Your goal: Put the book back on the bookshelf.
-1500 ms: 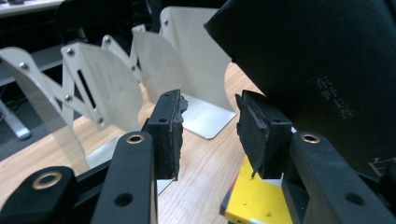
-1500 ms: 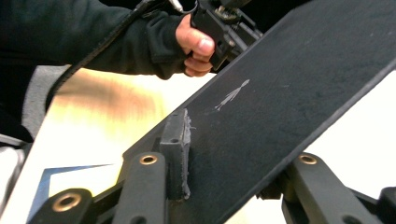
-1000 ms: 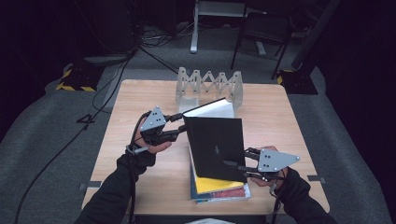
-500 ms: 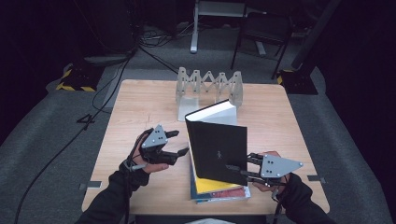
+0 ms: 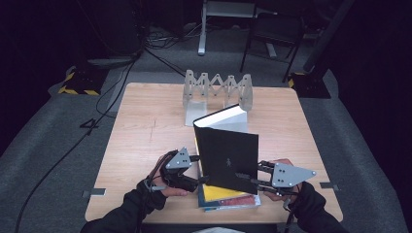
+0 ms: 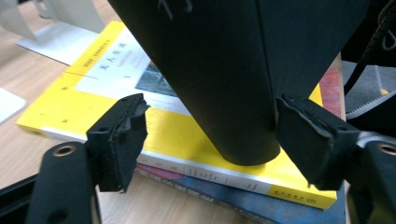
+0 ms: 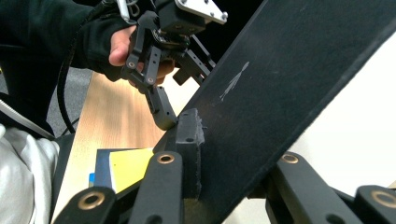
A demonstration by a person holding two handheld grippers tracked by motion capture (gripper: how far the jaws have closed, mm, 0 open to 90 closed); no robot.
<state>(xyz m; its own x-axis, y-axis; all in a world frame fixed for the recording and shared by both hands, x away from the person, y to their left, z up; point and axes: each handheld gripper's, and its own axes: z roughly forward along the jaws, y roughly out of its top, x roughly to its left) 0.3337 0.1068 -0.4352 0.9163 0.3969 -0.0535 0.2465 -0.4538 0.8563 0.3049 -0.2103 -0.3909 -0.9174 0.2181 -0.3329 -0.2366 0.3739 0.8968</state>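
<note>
We hold the black book (image 5: 228, 156) upright near the front edge of the tabletop (image 5: 145, 126), its lower corner resting on the yellow book (image 5: 221, 192) that tops a small stack there. A blue book (image 6: 261, 210) lies at the bottom of that stack, with a reddish cover showing between the two.

Our right gripper (image 5: 260, 174) grips the black book at its lower right edge: in the right gripper view one jaw presses the dark cover and the other lies against the white pages, so the jaws are clamped on the book.

Our left gripper (image 5: 199, 170) sits at the book's lower left. In the left gripper view its jaws stand wide, one on each side of the book's spine, and neither pad (image 6: 122, 135) touches it as far as we can see.

The book leans slightly, cover facing us, white page block (image 5: 228, 119) toward the far edge. A white folding rack (image 5: 217, 90) stands near the far edge, well apart from the stack.
</note>
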